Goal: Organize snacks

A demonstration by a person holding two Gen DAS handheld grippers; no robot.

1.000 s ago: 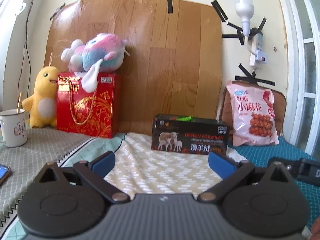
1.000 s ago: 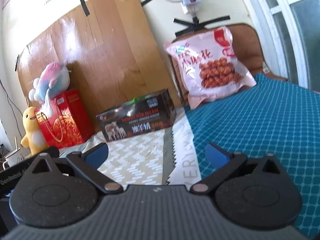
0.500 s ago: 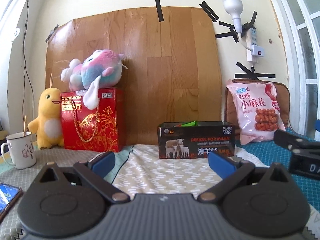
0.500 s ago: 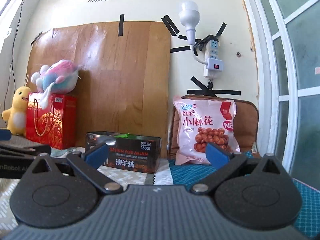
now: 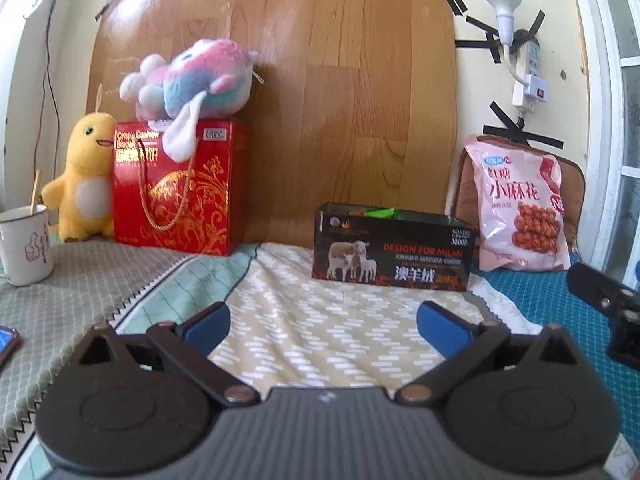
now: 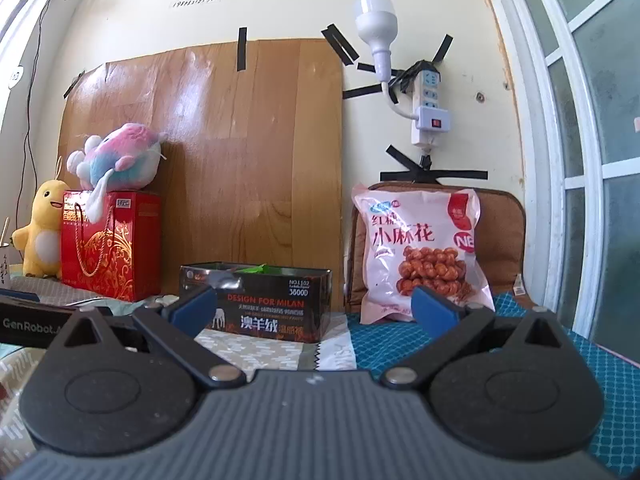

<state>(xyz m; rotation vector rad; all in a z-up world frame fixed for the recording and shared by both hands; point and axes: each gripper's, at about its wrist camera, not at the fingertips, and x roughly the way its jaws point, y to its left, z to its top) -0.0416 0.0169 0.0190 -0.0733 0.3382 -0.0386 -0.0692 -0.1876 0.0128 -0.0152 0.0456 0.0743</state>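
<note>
Left gripper [image 5: 324, 326] and right gripper [image 6: 314, 306] both spread, empty, one snack bag [image 6: 420, 252], one dark box [image 5: 392, 250], two plush toys [image 5: 192, 76].

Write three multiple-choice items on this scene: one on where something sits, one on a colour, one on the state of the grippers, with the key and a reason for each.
1. Where is the pink-and-blue plush toy?
A. On top of the red gift box
B. Inside the black box
C. On the teal cloth

2. What colour is the snack bag leaning on the brown cushion?
A. Green
B. Pink
C. Black

3. How do the two grippers stand?
A. Both shut on a snack
B. Left shut, right open
C. Both open and empty

Key: 1 A, the plush rests on the red box's top edge beside the yellow plush. 2 B, the bag's wrapper is pink with brown snacks pictured. 3 C, the left gripper and the right gripper each show fingers spread apart with nothing between them.
</note>
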